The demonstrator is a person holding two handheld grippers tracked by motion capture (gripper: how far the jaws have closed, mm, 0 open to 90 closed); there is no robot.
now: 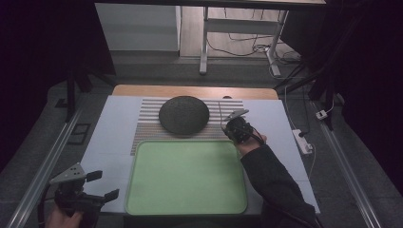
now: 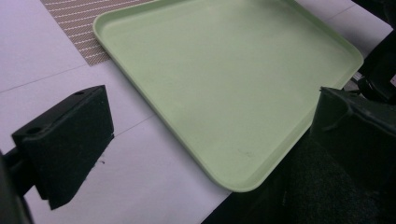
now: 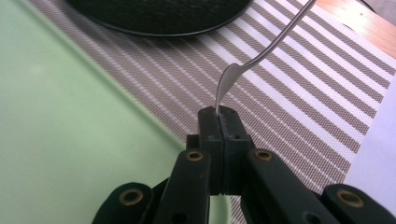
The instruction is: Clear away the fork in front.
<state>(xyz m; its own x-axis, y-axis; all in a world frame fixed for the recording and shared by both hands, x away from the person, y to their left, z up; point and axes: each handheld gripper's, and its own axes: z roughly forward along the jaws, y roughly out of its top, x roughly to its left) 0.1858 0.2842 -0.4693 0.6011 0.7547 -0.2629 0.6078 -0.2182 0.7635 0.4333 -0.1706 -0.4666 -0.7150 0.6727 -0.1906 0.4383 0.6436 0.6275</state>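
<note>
Worktop [image 1: 109,128]: white surface, wooden strip along the far edge. Green tray [image 1: 186,176] sits at the near centre, nothing on it; its far rim overlaps the near edge of the striped placemat [image 1: 147,121]. A dark textured dome-shaped item [image 1: 184,114], probably an upturned bowl or cover, rests on the placemat at far centre.

Right hand-held gripper [image 3: 223,116]: jaws fully closed, pinching the broad end of a thin metal utensil [image 3: 261,53], likely a spoon or fork; which one cannot be told, since the head is edge-on between the pads. The handle slants up and away over the placemat, to the right of the dome, just past the tray's far right corner.

Left hand-held gripper [image 1: 102,185]: jaws wide apart, holding nothing, near the tray's near left corner.

Judgement on the step: the utensil appears to be in carry. The pinch is on a narrow, slick edge, so it could pivot or slip. Best to keep the grip firm, move slowly, clear the tray rim, lower until the utensil lies flat, then release. The long handle should be kept away from the dome.
</note>
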